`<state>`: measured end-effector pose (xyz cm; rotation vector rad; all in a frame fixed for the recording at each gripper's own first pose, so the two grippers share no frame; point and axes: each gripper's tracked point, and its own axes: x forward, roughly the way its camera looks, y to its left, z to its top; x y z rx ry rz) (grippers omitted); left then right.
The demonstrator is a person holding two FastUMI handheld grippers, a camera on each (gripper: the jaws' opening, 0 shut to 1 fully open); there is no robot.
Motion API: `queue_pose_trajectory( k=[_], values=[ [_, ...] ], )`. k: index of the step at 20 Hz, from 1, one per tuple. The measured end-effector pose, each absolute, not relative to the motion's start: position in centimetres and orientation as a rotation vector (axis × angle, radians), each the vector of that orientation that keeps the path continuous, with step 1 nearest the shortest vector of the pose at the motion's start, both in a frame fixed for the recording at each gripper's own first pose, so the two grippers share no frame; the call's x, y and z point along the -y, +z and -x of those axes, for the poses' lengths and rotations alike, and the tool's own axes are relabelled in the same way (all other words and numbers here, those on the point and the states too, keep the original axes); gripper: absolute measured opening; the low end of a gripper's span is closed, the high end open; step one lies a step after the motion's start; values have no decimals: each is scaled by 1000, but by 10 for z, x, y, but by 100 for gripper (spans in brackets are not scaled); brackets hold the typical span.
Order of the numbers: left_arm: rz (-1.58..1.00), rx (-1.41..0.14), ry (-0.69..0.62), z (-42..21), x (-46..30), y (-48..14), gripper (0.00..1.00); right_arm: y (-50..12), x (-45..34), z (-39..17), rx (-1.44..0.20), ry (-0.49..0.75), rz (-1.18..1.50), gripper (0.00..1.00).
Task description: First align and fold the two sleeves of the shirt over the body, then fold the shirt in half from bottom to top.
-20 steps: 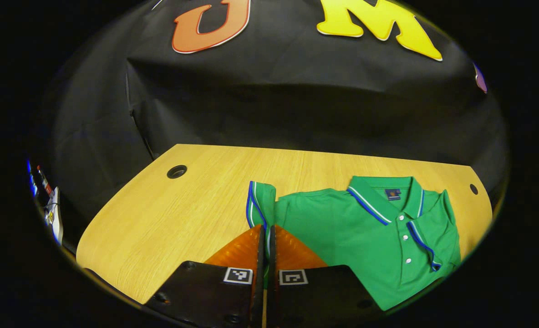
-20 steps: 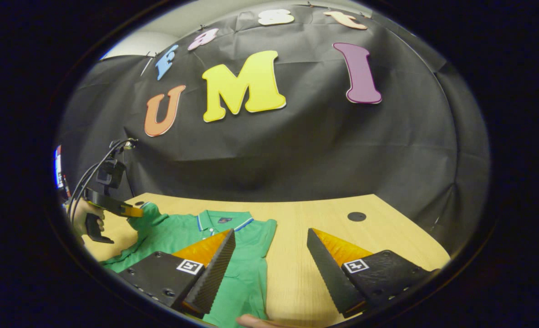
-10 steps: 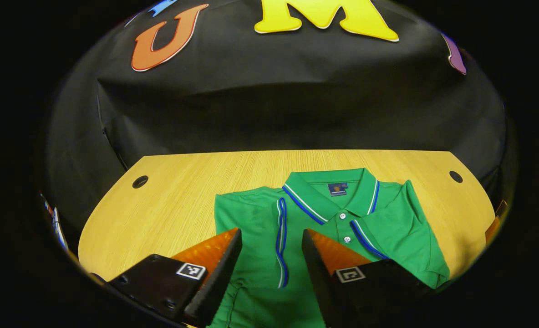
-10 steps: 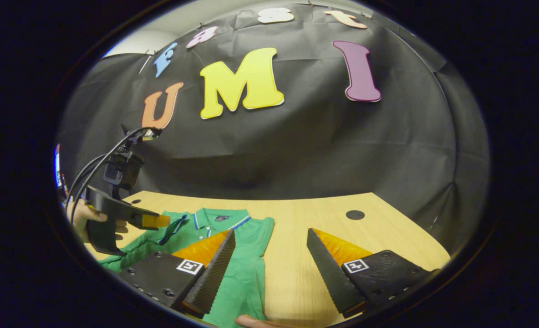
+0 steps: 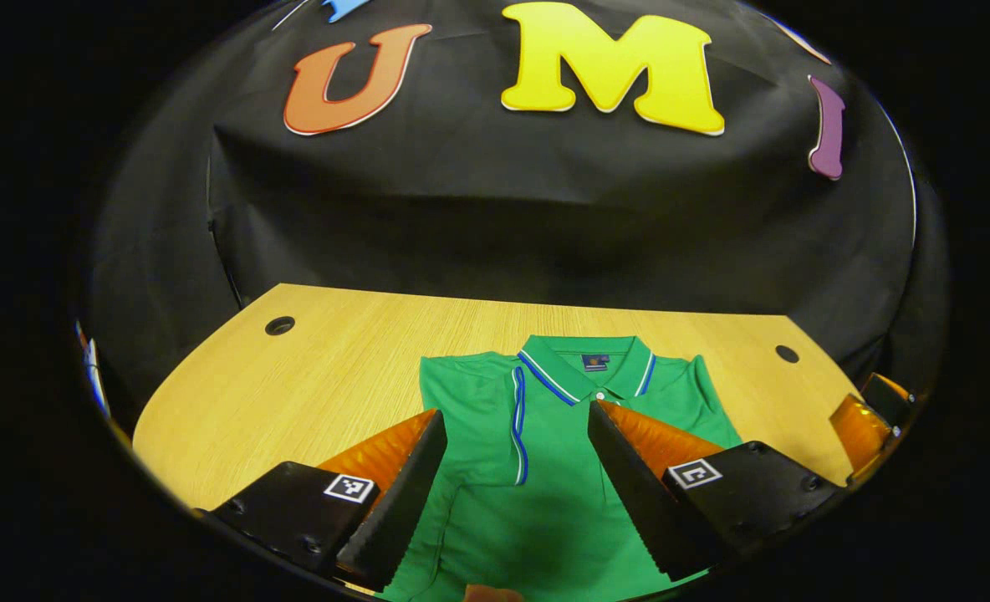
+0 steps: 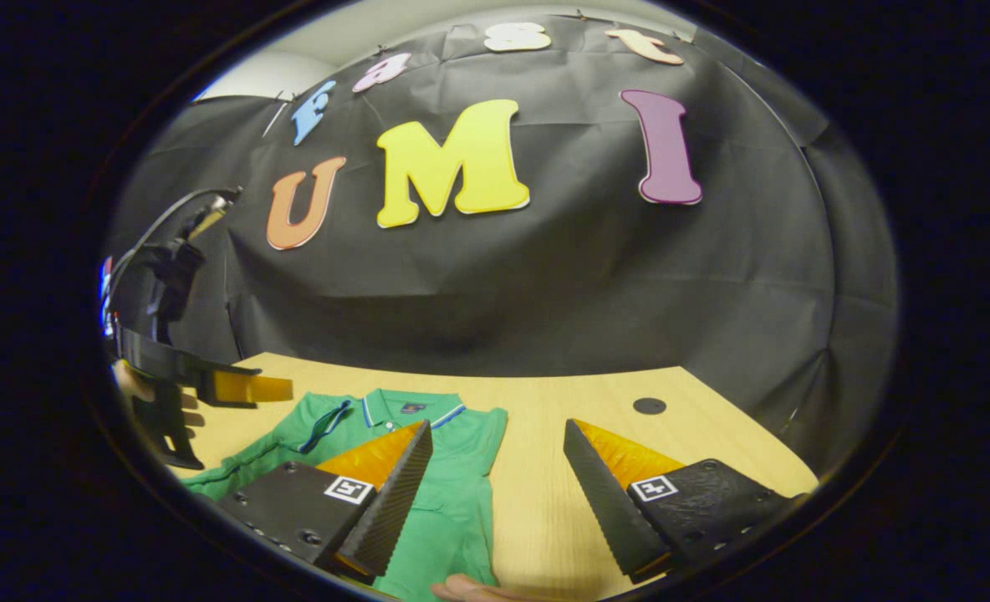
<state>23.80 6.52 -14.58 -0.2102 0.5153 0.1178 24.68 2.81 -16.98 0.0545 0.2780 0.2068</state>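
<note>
Both sleeves [image 5: 516,426] are seen laid over the body of the shirt [image 5: 537,502], flat on the table [image 5: 336,351]; the left gripper [image 5: 516,502] and right gripper [image 6: 495,493], held above the shirt, are spread empty, probably for taking the hem

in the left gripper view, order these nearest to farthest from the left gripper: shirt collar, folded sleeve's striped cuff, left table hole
1. Striped cuff, between the left gripper fingers.
2. Shirt collar, straight ahead.
3. Table hole, far left corner.
</note>
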Motion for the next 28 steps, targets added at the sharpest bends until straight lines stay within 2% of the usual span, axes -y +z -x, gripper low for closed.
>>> queue_pose_trajectory(
  k=[3, 4, 5, 6, 10, 16, 23, 28],
  values=[
    [182, -450, 155, -194, -91, -129, 100, -159, -33, -238, -259, 206, 11, 96],
    [194, -430, 150, -180, -95, -124, 100, -153, -34, -232, -250, 203, 26, 92],
    [216, -408, 143, -165, -99, -119, 100, -149, -34, -224, -239, 195, 40, 96],
    [243, -387, 141, -147, -106, -114, 100, -147, -33, -213, -232, 187, 48, 94],
    [313, -369, 116, -86, -127, -125, 100, -144, -38, -141, -230, 239, 75, 96],
    [305, -361, 108, -16, -145, -141, 100, -130, -9, -48, -222, 193, 104, 95],
    [167, -331, 92, 40, -134, -156, 100, -181, 14, 29, -282, 151, 92, 95],
    [172, -399, 46, 68, -109, -200, 100, -212, 38, 52, -270, 84, 117, 96]
  ],
)
